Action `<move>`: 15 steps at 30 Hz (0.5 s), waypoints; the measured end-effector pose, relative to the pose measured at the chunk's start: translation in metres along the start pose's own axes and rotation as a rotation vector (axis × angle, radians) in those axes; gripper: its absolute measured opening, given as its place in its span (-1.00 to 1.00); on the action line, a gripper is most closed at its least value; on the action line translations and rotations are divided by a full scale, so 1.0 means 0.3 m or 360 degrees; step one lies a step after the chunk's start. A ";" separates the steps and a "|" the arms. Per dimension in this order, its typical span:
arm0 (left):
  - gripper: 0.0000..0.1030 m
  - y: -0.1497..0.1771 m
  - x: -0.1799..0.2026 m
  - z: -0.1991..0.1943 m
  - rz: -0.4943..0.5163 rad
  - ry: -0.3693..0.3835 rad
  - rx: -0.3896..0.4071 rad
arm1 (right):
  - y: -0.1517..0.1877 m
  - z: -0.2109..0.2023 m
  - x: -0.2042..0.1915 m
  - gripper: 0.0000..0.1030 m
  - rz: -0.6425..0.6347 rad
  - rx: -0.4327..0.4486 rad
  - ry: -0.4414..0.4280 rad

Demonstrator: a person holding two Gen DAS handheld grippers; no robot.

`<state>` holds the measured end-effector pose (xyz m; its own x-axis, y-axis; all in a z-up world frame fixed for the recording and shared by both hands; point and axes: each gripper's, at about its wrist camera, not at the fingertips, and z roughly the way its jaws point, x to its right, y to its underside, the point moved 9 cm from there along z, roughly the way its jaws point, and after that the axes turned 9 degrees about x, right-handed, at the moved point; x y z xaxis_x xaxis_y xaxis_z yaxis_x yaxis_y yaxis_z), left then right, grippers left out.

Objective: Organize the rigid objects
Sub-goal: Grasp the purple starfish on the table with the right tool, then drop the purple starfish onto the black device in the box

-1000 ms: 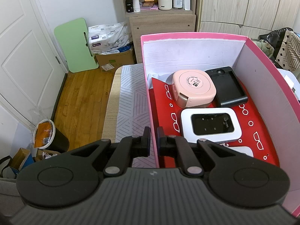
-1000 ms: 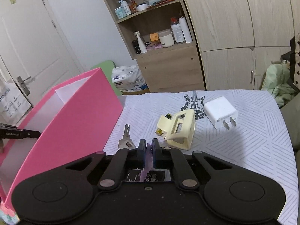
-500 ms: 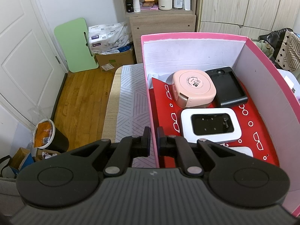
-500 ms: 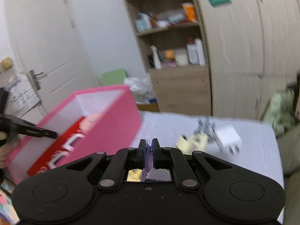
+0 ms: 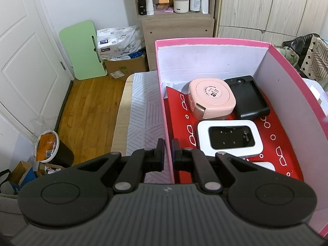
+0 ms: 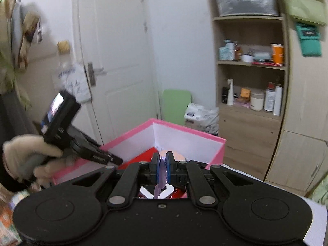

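The left hand-held gripper (image 5: pixel 168 151) is clamped on the near left wall of the pink box (image 5: pixel 213 41): one finger stands outside the wall, the other inside, and the wall fills the narrow gap between them. It points steeply down. In the right wrist view a gloved hand (image 6: pixel 26 160) grips its handle at the left, with the fingers reaching to the box's rim.

The right hand-held gripper (image 6: pixel 162 167) has its blue pads (image 6: pixel 156 168) drawn almost together on a thin, pale purple thing (image 6: pixel 158 186) that hangs down between them; what it is I cannot tell, as most of it is hidden behind the fingers. This gripper is held up over the open box, tilted somewhat downward, looking across it toward the door (image 6: pixel 114 61) and the shelf unit (image 6: pixel 250 61).

Inside the box, on a red liner (image 5: pixel 180 110), lie a pink rounded case (image 5: pixel 211 97) and a black tray (image 5: pixel 250 98) side by side at the far end, touching. A white wifi unit (image 5: pixel 229 138) with a dark screen sits just in front of them. Part of a white thing (image 5: pixel 264 166) shows near the gripper. The box rests on a patterned worktop (image 5: pixel 141 110).
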<state>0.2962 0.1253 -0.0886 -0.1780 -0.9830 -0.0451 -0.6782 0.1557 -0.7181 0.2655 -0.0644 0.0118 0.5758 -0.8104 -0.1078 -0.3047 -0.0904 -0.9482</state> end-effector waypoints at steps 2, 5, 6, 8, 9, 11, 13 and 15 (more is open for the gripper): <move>-0.88 -0.001 -0.001 0.000 -0.0003 0.0002 0.0001 | 0.017 0.062 -0.013 -0.84 -0.0093 -0.0073 -0.0001; -0.88 -0.001 -0.001 0.000 -0.0003 0.0002 0.0001 | 0.048 0.138 -0.023 -0.84 -0.0242 -0.0171 0.0020; -0.88 0.000 -0.002 -0.001 -0.0003 0.0002 0.0001 | 0.058 0.166 -0.024 -0.84 -0.0324 -0.0192 0.0044; -0.88 0.000 -0.001 -0.001 -0.0005 0.0004 0.0001 | 0.071 0.207 -0.026 -0.84 -0.0460 -0.0227 0.0083; -0.88 0.001 -0.002 -0.001 -0.0007 0.0005 0.0002 | 0.074 0.233 -0.019 -0.84 -0.0524 -0.0247 0.0113; -0.88 0.000 -0.003 0.000 -0.0009 0.0006 0.0002 | 0.073 0.281 -0.007 -0.84 -0.0652 -0.0273 0.0164; -0.88 0.000 -0.004 -0.001 -0.0009 0.0006 0.0003 | 0.077 0.333 0.002 -0.84 -0.0762 -0.0316 0.0196; -0.88 0.000 -0.004 0.000 -0.0008 0.0005 0.0002 | 0.089 0.382 0.008 -0.84 -0.0837 -0.0385 0.0217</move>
<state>0.2963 0.1264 -0.0885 -0.1769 -0.9835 -0.0391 -0.6781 0.1506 -0.7194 0.3456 -0.0024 -0.0479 0.5985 -0.6867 0.4126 -0.1781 -0.6162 -0.7672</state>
